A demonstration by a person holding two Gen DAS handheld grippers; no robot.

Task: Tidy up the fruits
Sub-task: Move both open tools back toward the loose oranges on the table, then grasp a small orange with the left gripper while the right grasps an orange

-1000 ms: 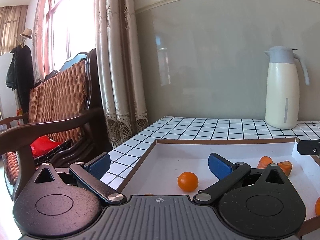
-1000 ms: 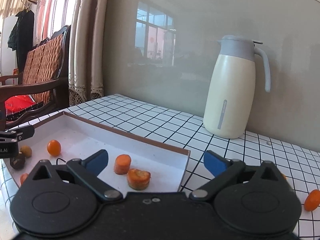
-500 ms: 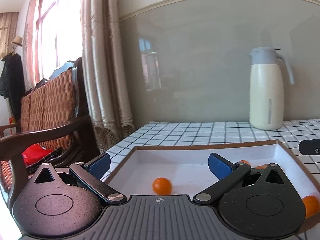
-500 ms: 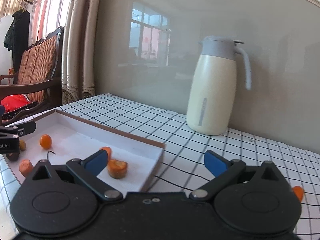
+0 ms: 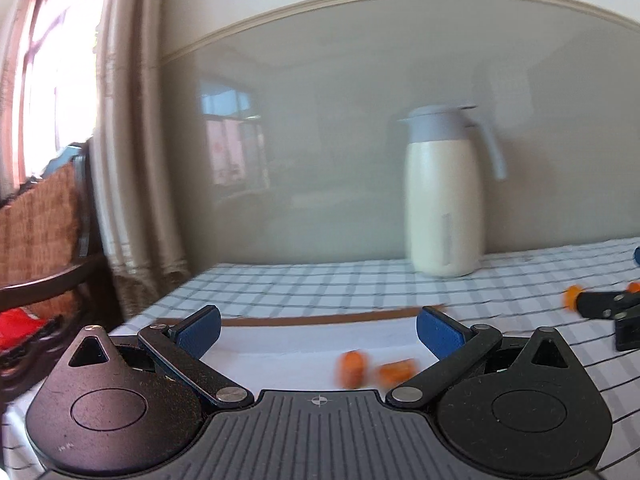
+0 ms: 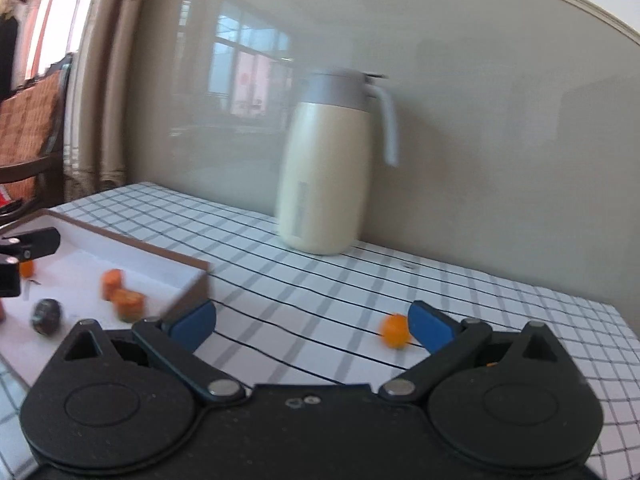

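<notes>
On the checked tablecloth (image 6: 304, 280): white tray (image 6: 168, 276) with brown rim, holding two orange pieces (image 6: 127, 302), one dark round fruit (image 6: 47, 316) and a small orange fruit (image 6: 26, 268). Loose orange fruit (image 6: 395, 331) lies just beside the right gripper (image 6: 312, 322), jaws spread, empty. Left gripper (image 5: 318, 330) over tray, jaws spread, empty. Cream jug (image 6: 328, 168) at wall.

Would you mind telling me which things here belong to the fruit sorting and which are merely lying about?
Belongs to the job:
- white tray
- orange pieces in the tray
- dark round fruit
- loose orange piece on the table

Just lying about:
- cream thermos jug
- wicker chair
- curtain
</notes>
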